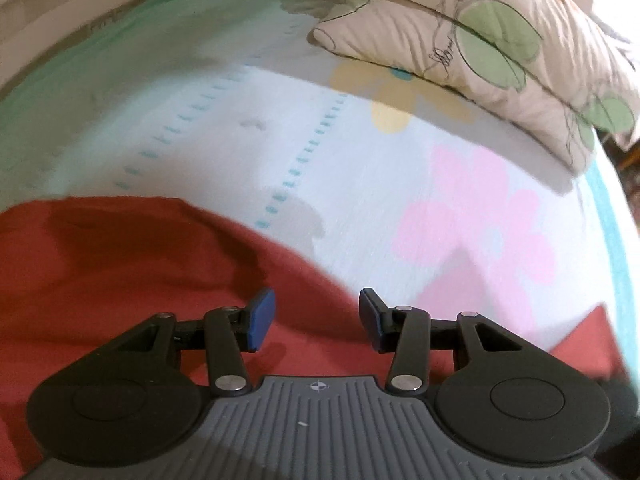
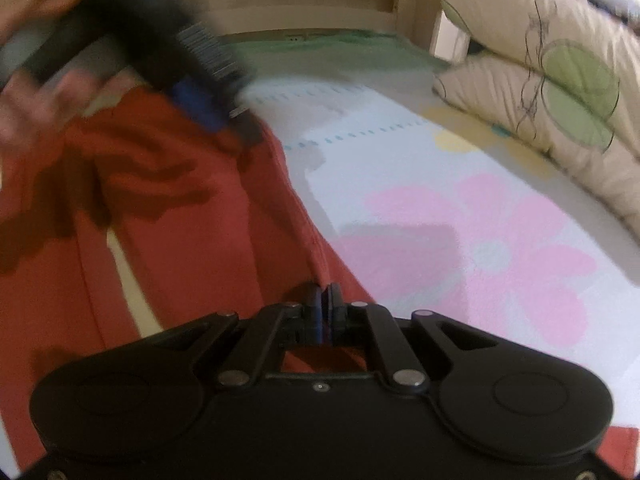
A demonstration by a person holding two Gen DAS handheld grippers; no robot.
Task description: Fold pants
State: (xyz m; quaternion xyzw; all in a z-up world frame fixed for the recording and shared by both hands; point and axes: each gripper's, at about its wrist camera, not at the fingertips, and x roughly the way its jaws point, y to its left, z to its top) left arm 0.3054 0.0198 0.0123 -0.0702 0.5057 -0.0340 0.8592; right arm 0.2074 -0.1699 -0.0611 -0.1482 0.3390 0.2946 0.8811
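The red pants (image 1: 120, 264) lie spread on the bed and fill the lower left of the left wrist view. My left gripper (image 1: 316, 320) hovers over their edge, its blue pads (image 1: 262, 320) well apart with only cloth lying below them. In the right wrist view the pants (image 2: 180, 220) cover the left half, and a raised fold along their right edge runs straight into my right gripper (image 2: 323, 304), which is shut on that fold. The left gripper (image 2: 196, 104) shows blurred at the upper left, held by a hand (image 2: 32, 112).
The flowered bed sheet (image 1: 360, 168) stretches to the right of the pants (image 2: 440, 200). Cream pillows with green circles (image 1: 480, 52) are stacked at the far right (image 2: 560, 92). A wooden headboard (image 2: 300, 4) closes off the far side.
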